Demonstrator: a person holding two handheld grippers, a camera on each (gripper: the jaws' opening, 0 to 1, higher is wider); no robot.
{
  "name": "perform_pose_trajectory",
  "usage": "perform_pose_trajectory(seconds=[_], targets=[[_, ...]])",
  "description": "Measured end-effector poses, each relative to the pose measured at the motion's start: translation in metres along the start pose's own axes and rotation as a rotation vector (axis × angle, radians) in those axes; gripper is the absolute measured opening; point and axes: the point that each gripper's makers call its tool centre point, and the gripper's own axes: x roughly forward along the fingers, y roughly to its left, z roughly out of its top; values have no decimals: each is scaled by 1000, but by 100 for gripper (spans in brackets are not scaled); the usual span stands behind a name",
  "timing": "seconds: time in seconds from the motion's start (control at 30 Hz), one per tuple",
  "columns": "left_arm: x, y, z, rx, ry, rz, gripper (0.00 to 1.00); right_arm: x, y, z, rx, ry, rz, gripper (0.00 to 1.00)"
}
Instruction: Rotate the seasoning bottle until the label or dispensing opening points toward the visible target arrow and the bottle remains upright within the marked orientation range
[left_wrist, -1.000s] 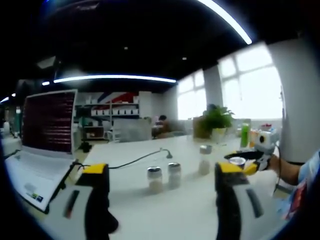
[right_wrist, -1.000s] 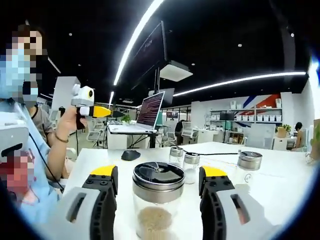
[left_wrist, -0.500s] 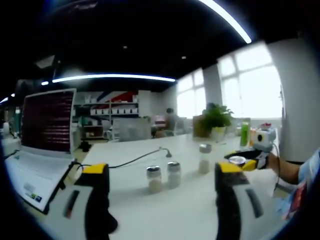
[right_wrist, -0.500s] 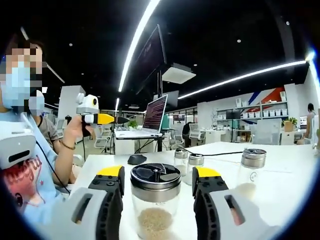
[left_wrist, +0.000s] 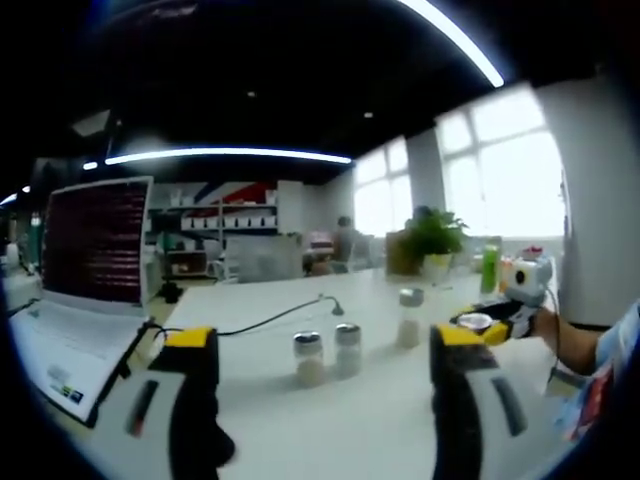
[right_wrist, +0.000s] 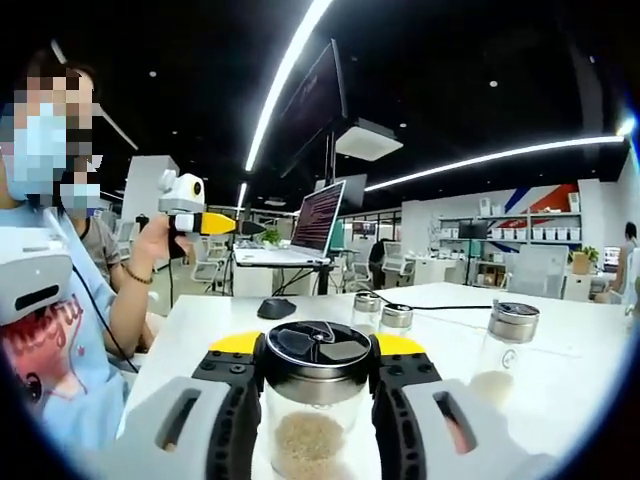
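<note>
Right gripper (right_wrist: 313, 378) around glass, metal-lidded bottle (right_wrist: 312, 410)

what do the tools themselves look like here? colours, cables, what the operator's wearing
Both tools, left tool and right tool: grey-white blocky jaws with yellow tips and dark inner faces. A white handle shows behind the yellow tip. A thin dark cable hangs by the person's forearm. The person wears a light blue printed T-shirt and a wristband.
</note>
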Motion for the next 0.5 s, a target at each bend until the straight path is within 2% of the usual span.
perform_pose_trajectory(seconds=[0.1, 0.27, 0.5], targets=[[-1, 1, 2, -23, -15, -19, 93, 0, 0, 0, 7, -4, -4, 41], [-3, -1, 3, -5, -15, -23, 92, 0, 0, 0, 6, -4, -3, 41], [-1, -6, 0, 10, 7, -42, 92, 1, 0, 1, 22, -20, -27, 40]])
